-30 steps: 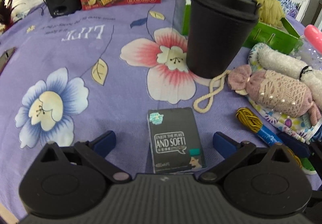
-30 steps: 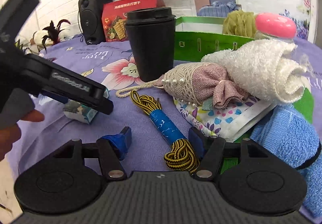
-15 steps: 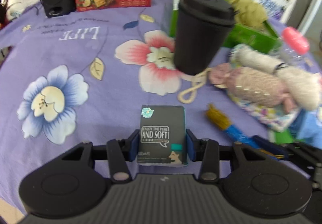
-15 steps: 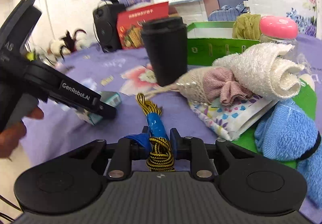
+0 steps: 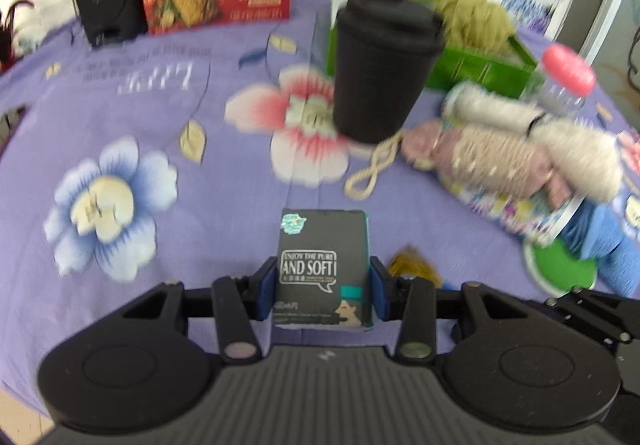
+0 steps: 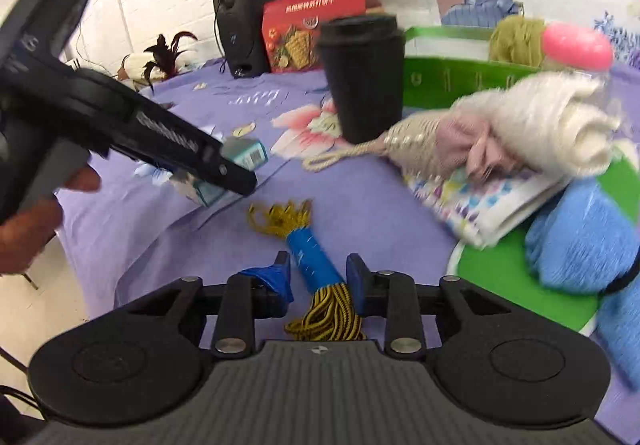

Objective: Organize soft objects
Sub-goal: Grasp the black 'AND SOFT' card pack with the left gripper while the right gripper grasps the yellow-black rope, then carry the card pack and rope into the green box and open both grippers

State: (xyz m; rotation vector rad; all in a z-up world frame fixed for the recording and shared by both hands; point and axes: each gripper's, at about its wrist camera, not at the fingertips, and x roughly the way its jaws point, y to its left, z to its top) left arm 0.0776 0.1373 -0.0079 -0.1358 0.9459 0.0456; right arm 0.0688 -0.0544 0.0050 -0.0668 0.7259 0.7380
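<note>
While lifting for sorting, judged: beyond black cup (image 5: 380,73), green box (image 6: 452,81) holding yarn. Right of cup, rolled towels (image 5: 532,141). Nearer than cup, tissue pack (image 5: 324,269) clamped in left gripper (image 5: 322,287); cord bundle (image 6: 316,269) between right gripper (image 6: 320,279) jaws, opening, apart. Cup blocks path to box.

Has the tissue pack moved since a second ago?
Yes. The tissue pack, clamped in the left gripper, looks lifted off the purple tablecloth in the right wrist view, though its spot relative to the black cup is roughly unchanged.
</note>
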